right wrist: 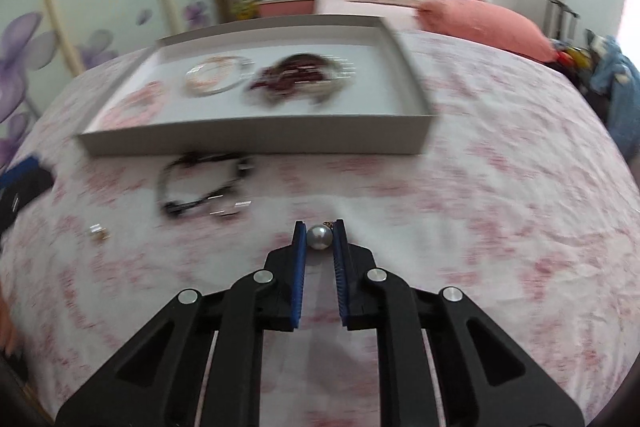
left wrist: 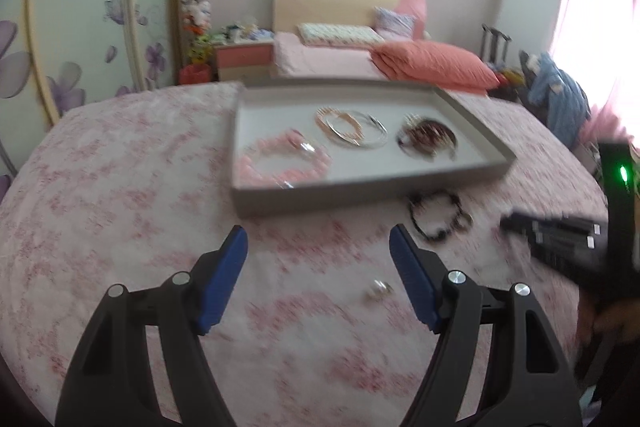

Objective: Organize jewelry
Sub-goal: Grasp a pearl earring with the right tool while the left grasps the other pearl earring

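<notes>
Only the right wrist view shows the right gripper (right wrist: 319, 231) clenched on a grey pearl (right wrist: 319, 236); the left gripper (left wrist: 319, 239) hangs released above the pink tablecloth (left wrist: 120, 207).

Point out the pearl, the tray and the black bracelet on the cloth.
pearl (right wrist: 319, 237), right wrist view, centre of the bead between the pads.
tray (right wrist: 256, 141), right wrist view, near outer wall.
black bracelet (right wrist: 168, 203), right wrist view, left side of its loop.

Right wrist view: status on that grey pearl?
Right gripper jaws shut on round grey pearl. Left gripper open, empty. Shallow grey tray ahead; black bracelet lies beside the path.
</notes>
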A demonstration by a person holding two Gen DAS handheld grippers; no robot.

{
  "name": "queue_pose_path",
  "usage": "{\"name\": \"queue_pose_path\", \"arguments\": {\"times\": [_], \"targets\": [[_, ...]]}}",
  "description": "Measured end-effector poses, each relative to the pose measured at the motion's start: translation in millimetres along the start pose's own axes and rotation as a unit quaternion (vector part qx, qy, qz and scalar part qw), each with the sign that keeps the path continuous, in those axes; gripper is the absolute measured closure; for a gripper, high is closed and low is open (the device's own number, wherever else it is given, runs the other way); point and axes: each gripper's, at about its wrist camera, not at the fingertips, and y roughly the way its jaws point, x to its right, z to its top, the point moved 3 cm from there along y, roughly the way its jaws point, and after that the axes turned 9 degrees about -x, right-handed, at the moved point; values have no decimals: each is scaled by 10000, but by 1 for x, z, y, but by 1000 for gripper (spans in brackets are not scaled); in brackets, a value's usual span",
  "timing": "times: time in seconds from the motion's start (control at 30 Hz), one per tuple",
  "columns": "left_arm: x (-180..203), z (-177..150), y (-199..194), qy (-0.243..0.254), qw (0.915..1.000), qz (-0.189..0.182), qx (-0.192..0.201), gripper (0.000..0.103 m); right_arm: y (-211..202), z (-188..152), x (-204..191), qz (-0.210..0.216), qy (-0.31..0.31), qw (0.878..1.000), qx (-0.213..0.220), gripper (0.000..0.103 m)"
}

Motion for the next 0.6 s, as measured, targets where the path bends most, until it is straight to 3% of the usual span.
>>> {"name": "queue_pose_path", "arguments": {"times": [0.3, 0.5, 0.6], "targets": [[32, -19, 24, 448, 9976, 14, -536, 32, 2, 2, 10, -114, 75, 9999, 27, 89], [34, -20, 39, 397, 9961, 116, -784, 51, 2, 1, 12, -80, 91, 9999, 25, 89], [35, -20, 39, 357, 9961, 118, -794, 54, 2, 1, 10, -73, 91, 9999, 24, 89]]}}
